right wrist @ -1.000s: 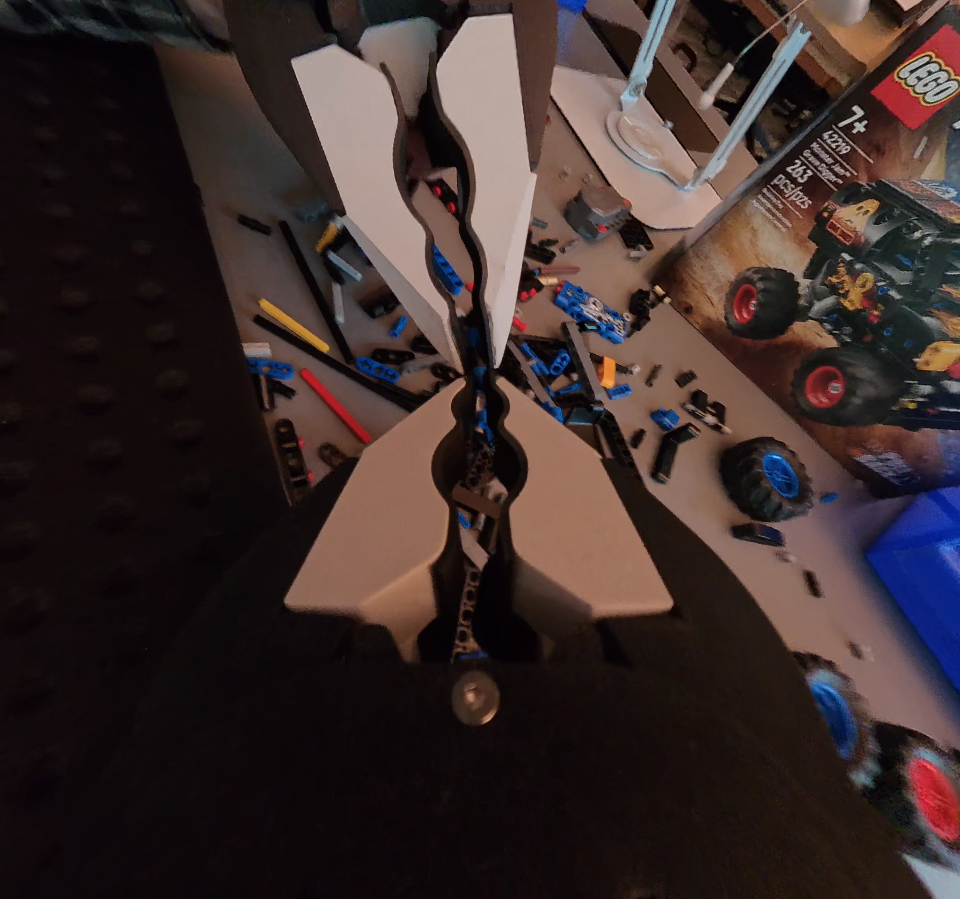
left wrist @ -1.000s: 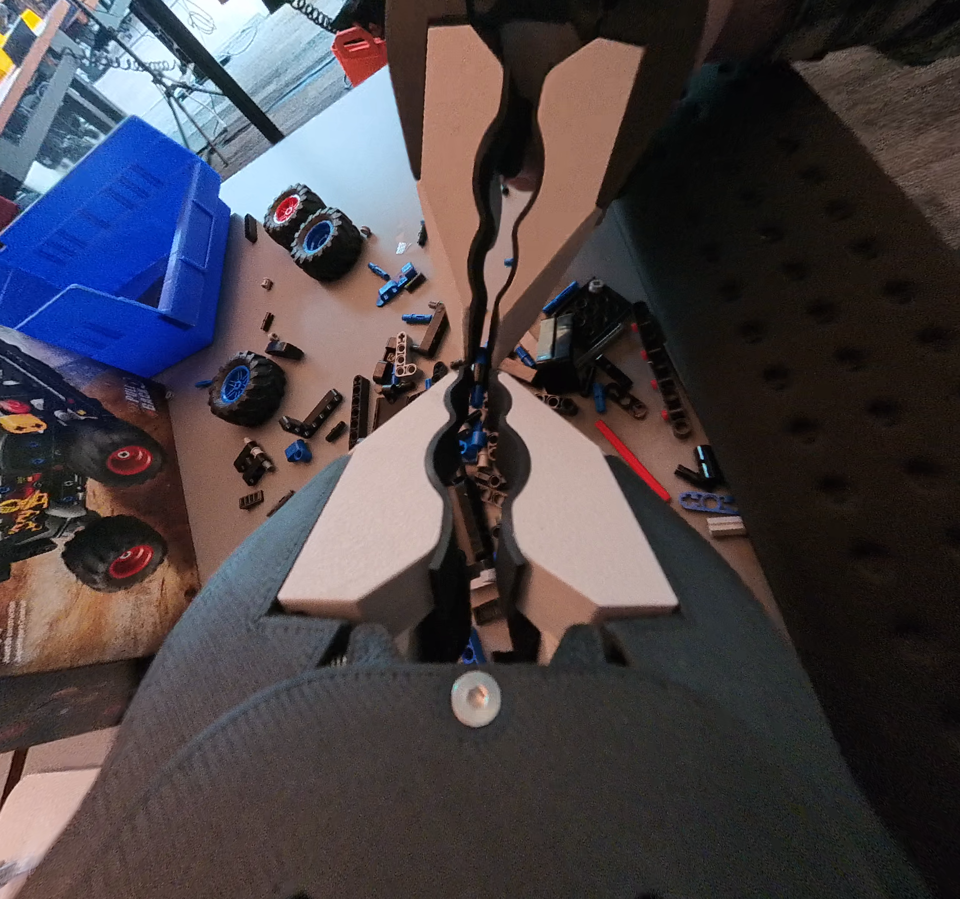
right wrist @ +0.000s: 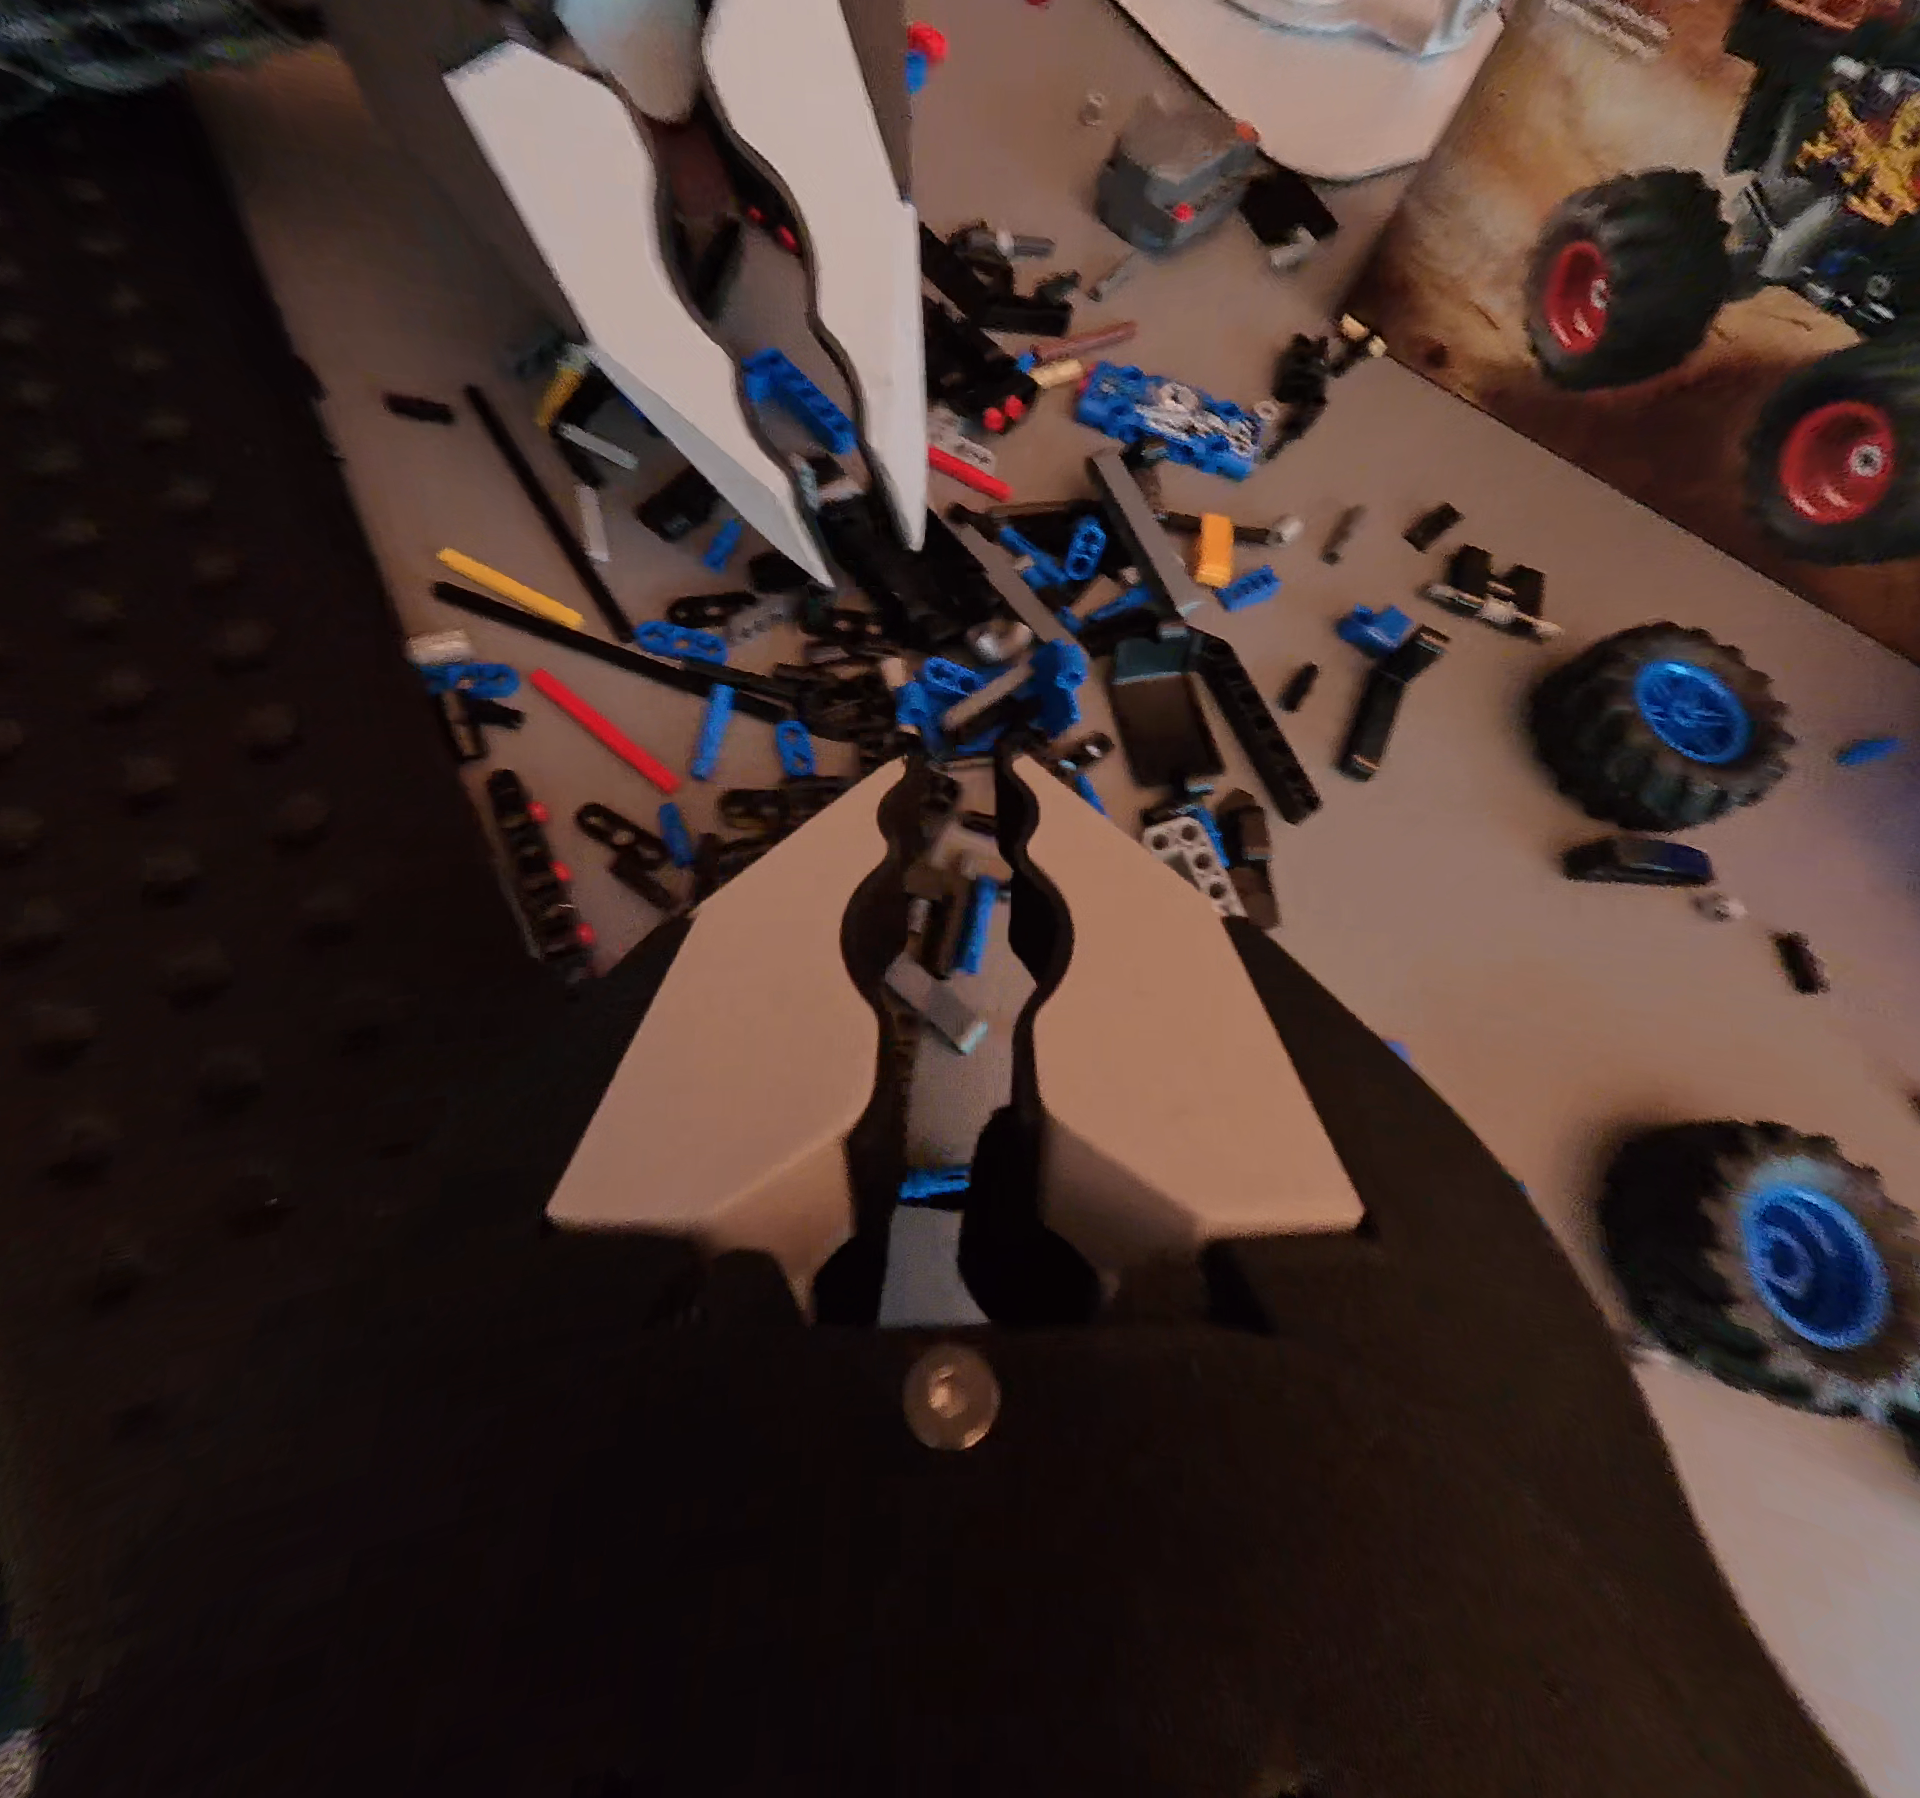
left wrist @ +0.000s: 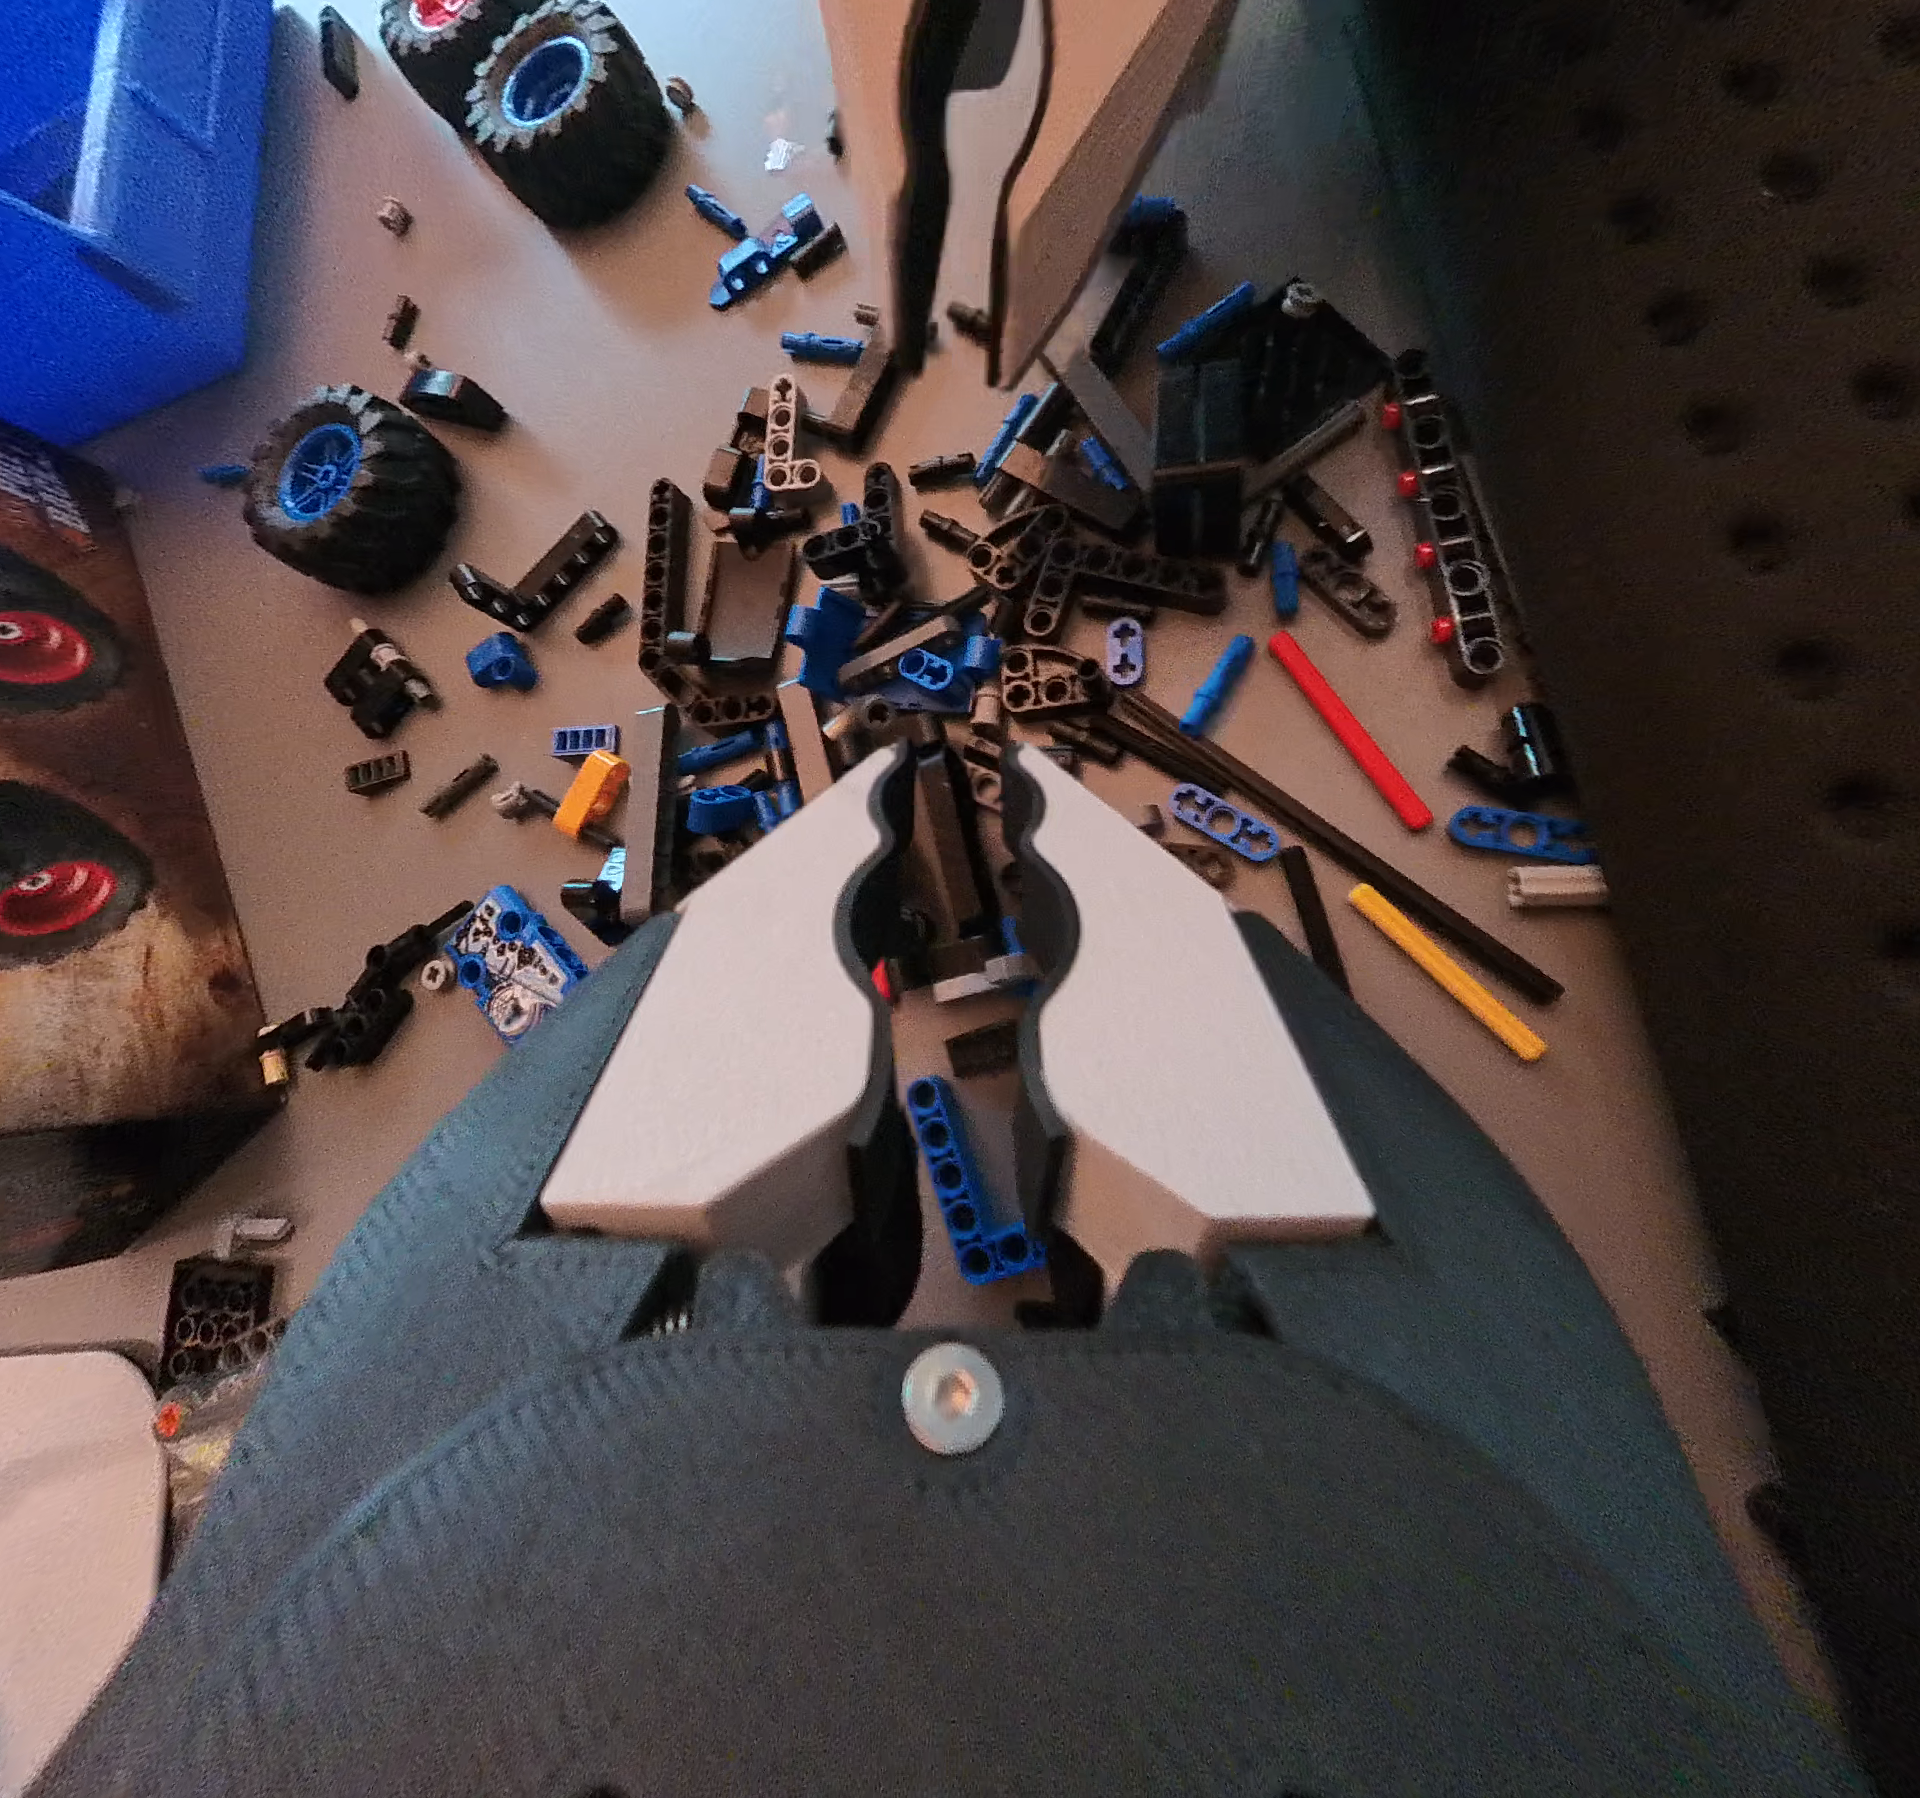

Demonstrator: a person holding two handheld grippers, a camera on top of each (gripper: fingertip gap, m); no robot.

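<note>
A heap of small black, blue and grey building-toy pieces (left wrist: 894, 647) lies on the tan table (left wrist: 582, 366); it also shows in the right wrist view (right wrist: 987, 688). My left gripper (left wrist: 956, 756) hangs over its near edge with the jaws a narrow gap apart. A black beam (left wrist: 940, 844) and a blue holed beam (left wrist: 966, 1177) show in that gap, neither filling it. My right gripper (right wrist: 958, 769) is also narrowly open over the heap, with blurred pieces in its gap. Each gripper faces the other: the right one (left wrist: 961, 366) and the left one (right wrist: 871, 553).
Black tyres with blue or red hubs (left wrist: 353, 486) (left wrist: 566, 101) (right wrist: 1662, 725) lie around. A blue bin (left wrist: 114, 138) and the toy's picture box (right wrist: 1714, 242) stand at the sides. A white lamp base (right wrist: 1247, 13), red axle (left wrist: 1351, 730), yellow axle (left wrist: 1444, 969) and dark studded mat (left wrist: 1714, 605) are nearby. There is about 7 cm between the tips of the two grippers.
The two grippers' tips nearly met a second ago; now they have drawn apart. Both views sit lower over the pieces. The left jaws stand a little wider.
</note>
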